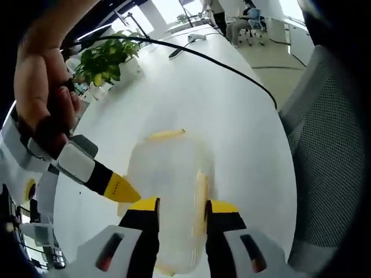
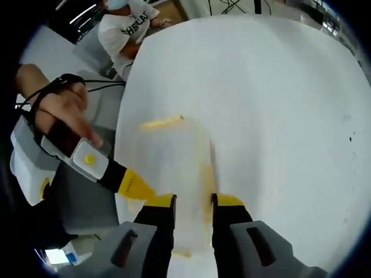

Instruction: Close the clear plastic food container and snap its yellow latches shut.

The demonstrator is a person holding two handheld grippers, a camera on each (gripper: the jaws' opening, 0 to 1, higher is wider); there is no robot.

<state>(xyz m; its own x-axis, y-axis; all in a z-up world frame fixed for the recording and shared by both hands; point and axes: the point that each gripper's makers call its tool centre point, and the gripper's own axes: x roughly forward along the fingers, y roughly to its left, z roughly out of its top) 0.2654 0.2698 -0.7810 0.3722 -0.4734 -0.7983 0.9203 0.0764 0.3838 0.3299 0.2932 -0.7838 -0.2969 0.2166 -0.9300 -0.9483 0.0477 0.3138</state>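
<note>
The clear plastic food container is blurred at lower centre on the white worktop; its near end is hidden by both grippers' slightly parted fingers, and whether anything is gripped cannot be told.

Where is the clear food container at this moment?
The clear container lies on the white table, just ahead of the left gripper in the left gripper view. In the right gripper view it sits just ahead of the right gripper.

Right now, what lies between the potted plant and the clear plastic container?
In the left gripper view, only bare white table separates the green potted plant from the clear plastic food container.
</note>
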